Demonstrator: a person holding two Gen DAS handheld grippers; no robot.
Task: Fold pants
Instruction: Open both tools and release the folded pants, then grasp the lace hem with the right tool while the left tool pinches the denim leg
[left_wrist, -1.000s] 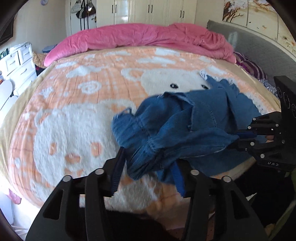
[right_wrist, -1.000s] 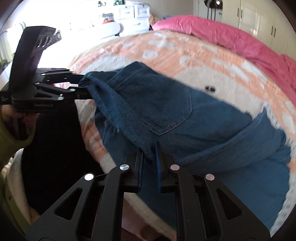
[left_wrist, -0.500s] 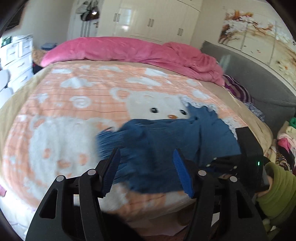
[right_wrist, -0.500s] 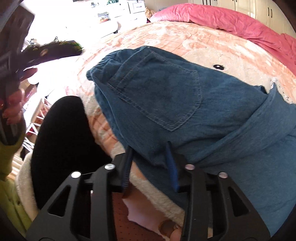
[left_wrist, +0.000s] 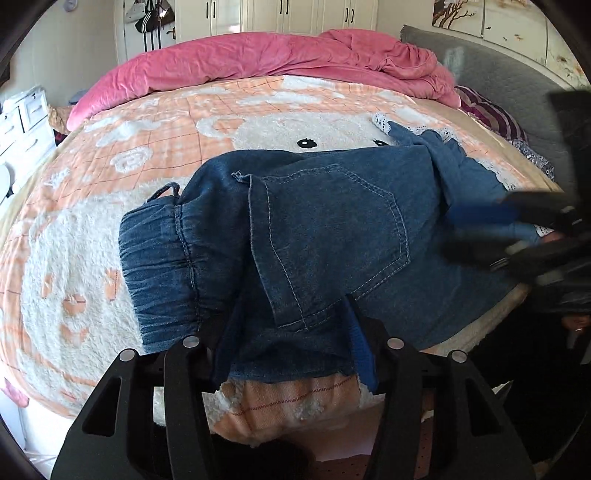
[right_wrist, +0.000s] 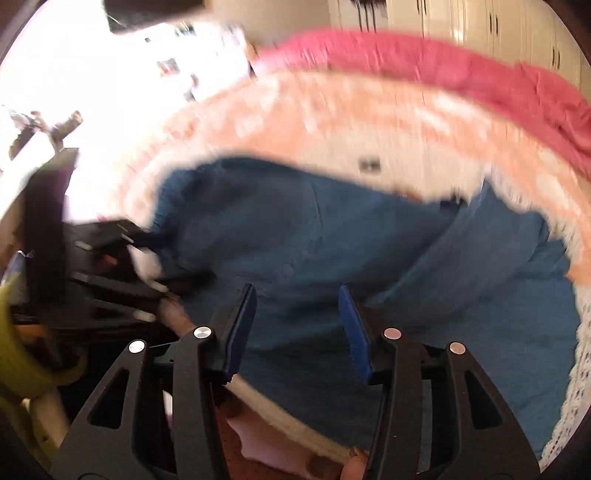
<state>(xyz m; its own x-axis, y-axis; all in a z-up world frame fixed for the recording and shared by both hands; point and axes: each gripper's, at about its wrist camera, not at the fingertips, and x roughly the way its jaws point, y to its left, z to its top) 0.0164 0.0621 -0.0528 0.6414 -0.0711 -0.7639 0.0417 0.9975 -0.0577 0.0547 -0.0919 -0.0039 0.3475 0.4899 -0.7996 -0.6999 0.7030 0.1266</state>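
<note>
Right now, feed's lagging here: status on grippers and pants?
Left gripper closing over pants edge. Right gripper opening, cloth released. Pants on blanket, nothing blocking.

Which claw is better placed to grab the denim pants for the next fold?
Left, probably. The left claw already straddles the near edge of the denim pants by the waistband and is closing. The right claw is opening, its pads clear of the cloth.

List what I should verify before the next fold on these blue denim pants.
1. Blue denim pants lie on the peach-and-white plush blanket: ok.
2. Right gripper free of fabric: ok, jaws opening, nothing pinched.
3. Left gripper grip on the near edge: cannot tell; jaws closing with denim between them.
4. Pants flat: not ok, legs bunched at the far right.
5. Right wrist view sharp: not ok, blurred.
</note>
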